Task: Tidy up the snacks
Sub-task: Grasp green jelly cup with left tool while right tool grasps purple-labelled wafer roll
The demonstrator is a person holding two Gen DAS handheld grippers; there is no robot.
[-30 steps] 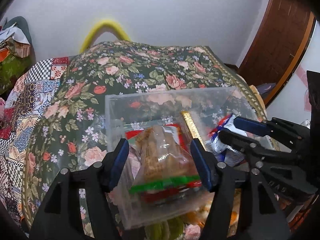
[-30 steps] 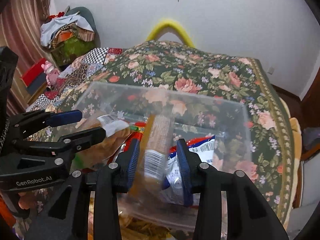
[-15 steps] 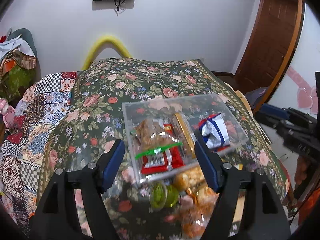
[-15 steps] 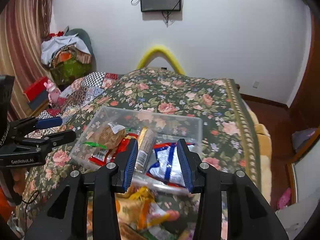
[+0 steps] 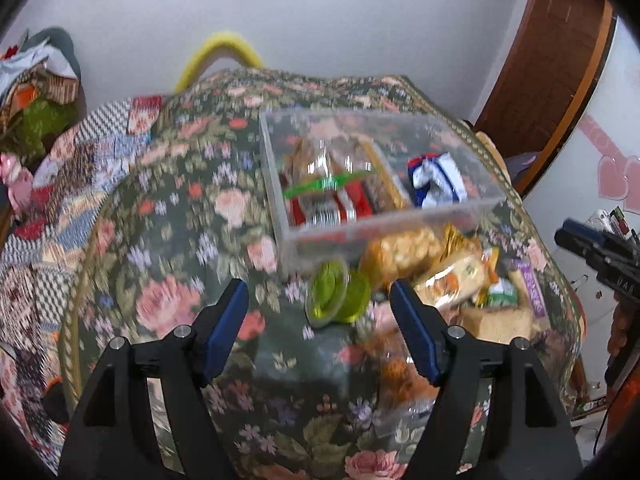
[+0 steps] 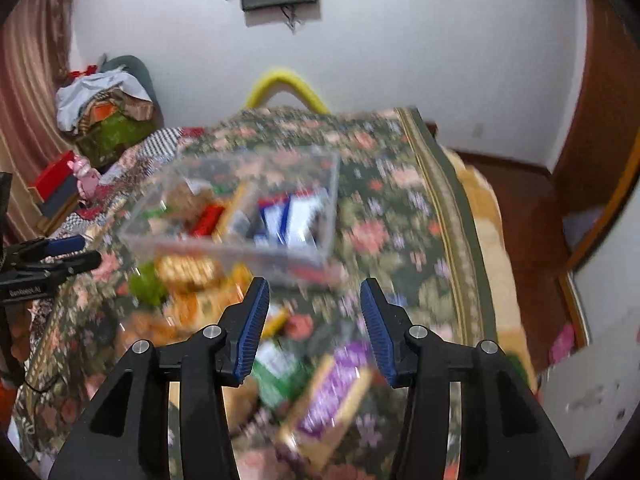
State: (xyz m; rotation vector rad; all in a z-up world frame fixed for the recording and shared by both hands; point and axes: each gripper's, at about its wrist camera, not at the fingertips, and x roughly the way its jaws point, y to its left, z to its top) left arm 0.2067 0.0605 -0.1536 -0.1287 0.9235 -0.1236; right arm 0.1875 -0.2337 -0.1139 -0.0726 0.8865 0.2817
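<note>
Both grippers empty, jaws wide: left gripper point(image 5: 318, 332), right gripper point(image 6: 312, 328). Risk: green cup point(image 5: 334, 298) on its side may roll off bed point(image 5: 180, 240); pkts w/ slippery wrap could slip near box point(image 5: 384, 222).

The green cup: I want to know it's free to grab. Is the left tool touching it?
Apart. In the left wrist view the green cup lies between and beyond the open left tool, with floral cloth showing on both sides.

left gripper point(image 5: 320, 328) | black frame | blue ribbed pads | silver screws | right gripper point(image 6: 314, 330) alike
</note>
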